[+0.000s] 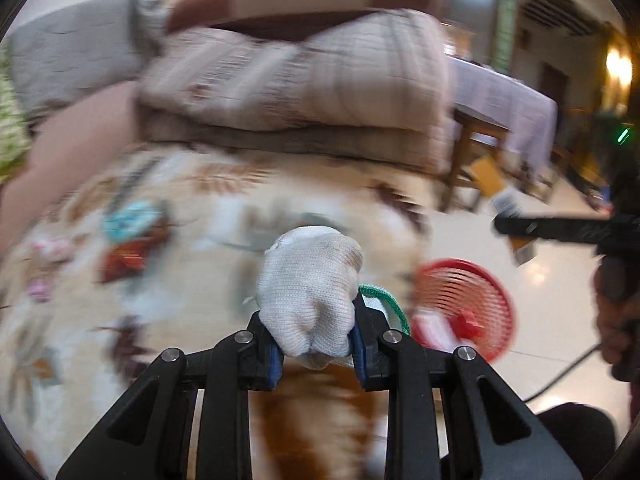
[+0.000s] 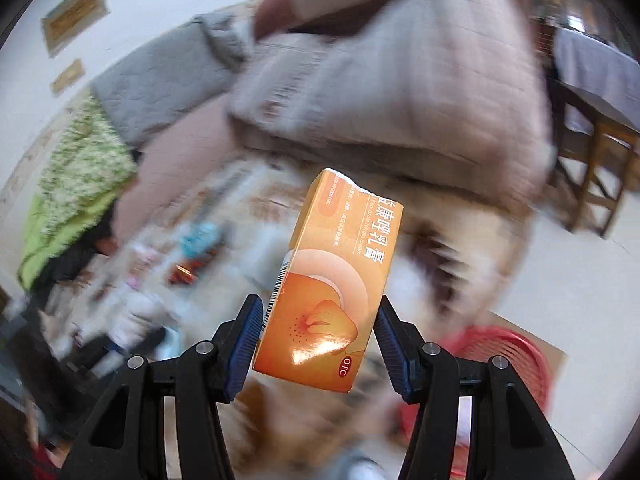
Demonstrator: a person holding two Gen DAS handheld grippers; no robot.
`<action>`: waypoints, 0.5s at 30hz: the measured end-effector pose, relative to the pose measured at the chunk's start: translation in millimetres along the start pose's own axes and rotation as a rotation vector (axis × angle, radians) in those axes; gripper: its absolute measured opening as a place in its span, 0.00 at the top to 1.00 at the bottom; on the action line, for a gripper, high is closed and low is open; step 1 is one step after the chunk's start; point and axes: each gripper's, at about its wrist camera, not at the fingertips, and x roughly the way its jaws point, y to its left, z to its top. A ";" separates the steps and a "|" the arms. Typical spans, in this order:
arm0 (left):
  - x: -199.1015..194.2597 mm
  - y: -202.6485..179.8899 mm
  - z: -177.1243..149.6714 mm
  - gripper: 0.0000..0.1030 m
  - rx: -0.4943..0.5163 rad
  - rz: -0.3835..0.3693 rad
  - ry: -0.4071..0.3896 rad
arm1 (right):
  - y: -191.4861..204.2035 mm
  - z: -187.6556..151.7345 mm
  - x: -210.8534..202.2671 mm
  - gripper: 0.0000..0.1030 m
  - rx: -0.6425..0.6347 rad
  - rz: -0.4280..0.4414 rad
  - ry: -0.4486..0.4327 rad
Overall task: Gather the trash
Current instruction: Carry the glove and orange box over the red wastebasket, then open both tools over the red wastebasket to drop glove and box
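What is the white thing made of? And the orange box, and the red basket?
The white glove in the left gripper looks like knitted cotton: you can see a fine weave, soft folds and a green cuff edge. The orange box in the right gripper looks like glossy cardboard: sharp creases, a torn top, a shiny glare spot. The red basket looks like moulded plastic with slotted ribs, though it is blurred.

- Left claw point(image 1: 318, 354): black angular linkage arms, round silver rivets at the joints, blue ribbed pads inside the fingers.
- Right claw point(image 2: 318, 354): the same black arms, silver rivets, blue ribbed pads.
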 end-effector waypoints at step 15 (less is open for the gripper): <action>102.9 -137.0 32.5 0.55 0.128 -0.254 0.171 | -173.7 -71.1 -22.1 0.40 0.284 -0.096 0.071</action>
